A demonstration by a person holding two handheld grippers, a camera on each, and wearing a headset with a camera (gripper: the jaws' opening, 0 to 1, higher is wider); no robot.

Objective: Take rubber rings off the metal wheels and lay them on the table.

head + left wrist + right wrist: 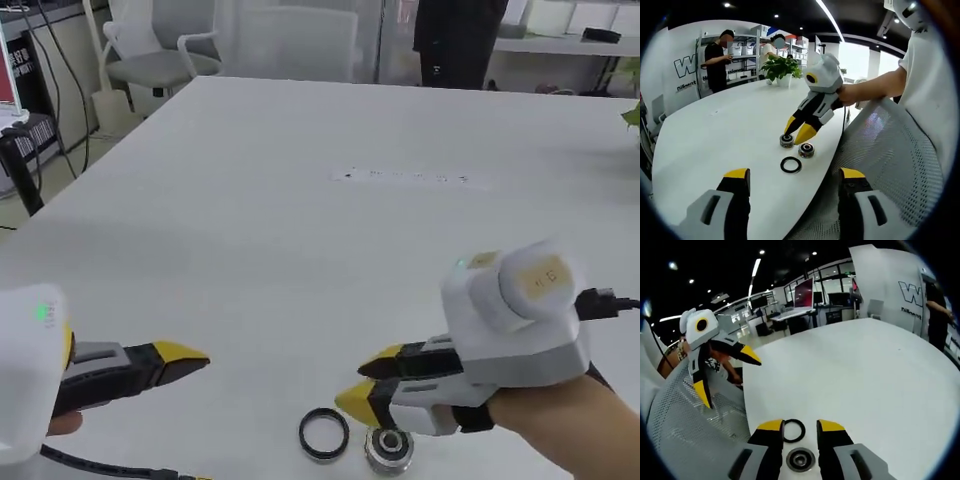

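Note:
A loose black rubber ring (324,434) lies flat on the white table (300,240) near its front edge. Just right of it stands a small metal wheel (388,449). My right gripper (358,385) hovers open just above and behind the wheel, holding nothing. In the right gripper view the ring (793,430) and the wheel (800,459) show between its yellow jaws. My left gripper (193,415) is open at the front left, apart from the ring. The left gripper view shows the ring (790,164), two wheels (806,149) (786,141), and the right gripper (797,131) over them.
Office chairs (165,50) stand beyond the table's far left. A potted plant (781,67) sits at the table's far end, with people near shelves behind it. A mesh chair back (880,150) is close at the table's near edge.

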